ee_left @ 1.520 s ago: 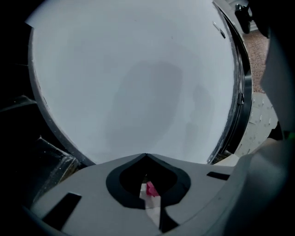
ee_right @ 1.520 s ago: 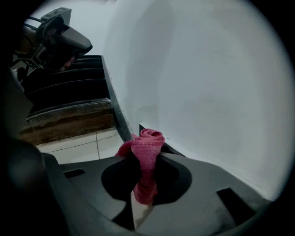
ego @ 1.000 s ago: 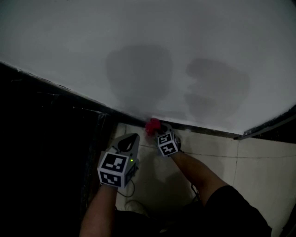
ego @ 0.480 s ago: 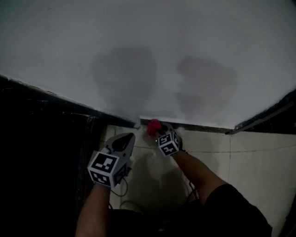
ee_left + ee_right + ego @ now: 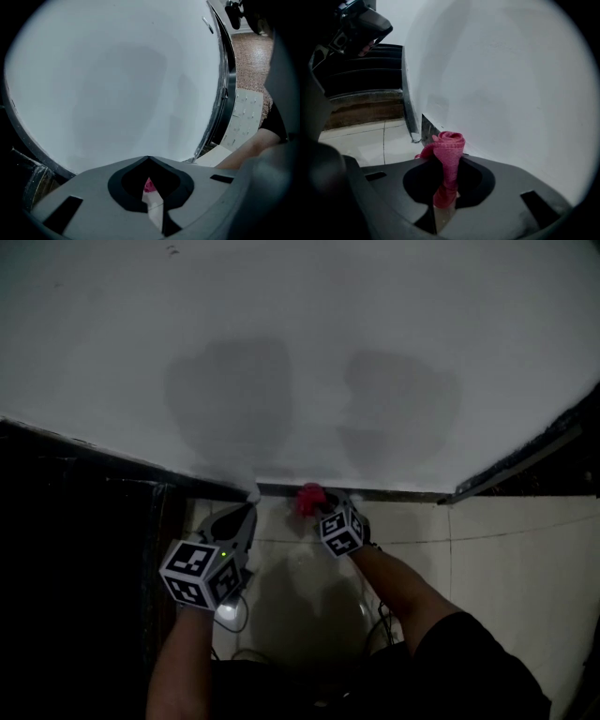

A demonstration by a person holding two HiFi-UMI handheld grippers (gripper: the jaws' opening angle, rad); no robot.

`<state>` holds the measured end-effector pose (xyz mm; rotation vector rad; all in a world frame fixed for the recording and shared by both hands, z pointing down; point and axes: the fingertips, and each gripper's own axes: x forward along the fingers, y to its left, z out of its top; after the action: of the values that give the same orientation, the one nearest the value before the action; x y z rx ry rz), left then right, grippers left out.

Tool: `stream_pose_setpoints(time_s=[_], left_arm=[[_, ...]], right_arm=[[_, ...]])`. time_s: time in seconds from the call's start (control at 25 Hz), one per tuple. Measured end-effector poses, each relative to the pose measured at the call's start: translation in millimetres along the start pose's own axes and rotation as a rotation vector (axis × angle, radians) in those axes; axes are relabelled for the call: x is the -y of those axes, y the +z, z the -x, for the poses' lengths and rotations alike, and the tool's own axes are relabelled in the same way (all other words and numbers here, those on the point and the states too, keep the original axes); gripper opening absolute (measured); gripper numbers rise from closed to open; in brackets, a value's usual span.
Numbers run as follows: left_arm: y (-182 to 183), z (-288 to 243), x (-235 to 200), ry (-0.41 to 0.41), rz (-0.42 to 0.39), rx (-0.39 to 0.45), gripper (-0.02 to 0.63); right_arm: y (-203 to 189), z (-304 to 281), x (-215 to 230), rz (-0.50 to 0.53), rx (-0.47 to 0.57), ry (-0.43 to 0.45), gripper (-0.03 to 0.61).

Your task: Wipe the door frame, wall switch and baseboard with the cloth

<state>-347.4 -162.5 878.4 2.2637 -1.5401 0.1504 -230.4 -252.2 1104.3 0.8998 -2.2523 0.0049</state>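
Note:
A pink cloth (image 5: 308, 497) is bunched against the dark baseboard (image 5: 403, 493) where the white wall (image 5: 309, 352) meets the tiled floor. My right gripper (image 5: 319, 505) is shut on it. In the right gripper view the rolled cloth (image 5: 448, 149) stands up between the jaws of the right gripper (image 5: 445, 164), close to the baseboard (image 5: 430, 127). My left gripper (image 5: 242, 517) is to the left of the cloth, its tip near the baseboard's end, jaws together and holding nothing. In the left gripper view that gripper (image 5: 149, 160) faces the wall (image 5: 117, 79).
A black panel (image 5: 75, 549) fills the left side beside the pale floor tiles (image 5: 506, 559). A dark metal strip (image 5: 525, 460) runs up along the wall's right edge. A thin cable (image 5: 239, 620) loops on the floor under my left wrist.
My left gripper has moved left and forward until its tip is near the baseboard. The right gripper and the cloth have stayed at the baseboard.

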Motion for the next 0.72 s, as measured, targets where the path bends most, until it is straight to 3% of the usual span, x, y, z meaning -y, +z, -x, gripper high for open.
stream_pose_setpoints(time_s=[0.72], left_arm=[[-12, -54, 46, -0.066, -0.032, -0.060, -0.006]], right_arm=[[-73, 56, 78, -0.082, -0.056, -0.104, 0.052]])
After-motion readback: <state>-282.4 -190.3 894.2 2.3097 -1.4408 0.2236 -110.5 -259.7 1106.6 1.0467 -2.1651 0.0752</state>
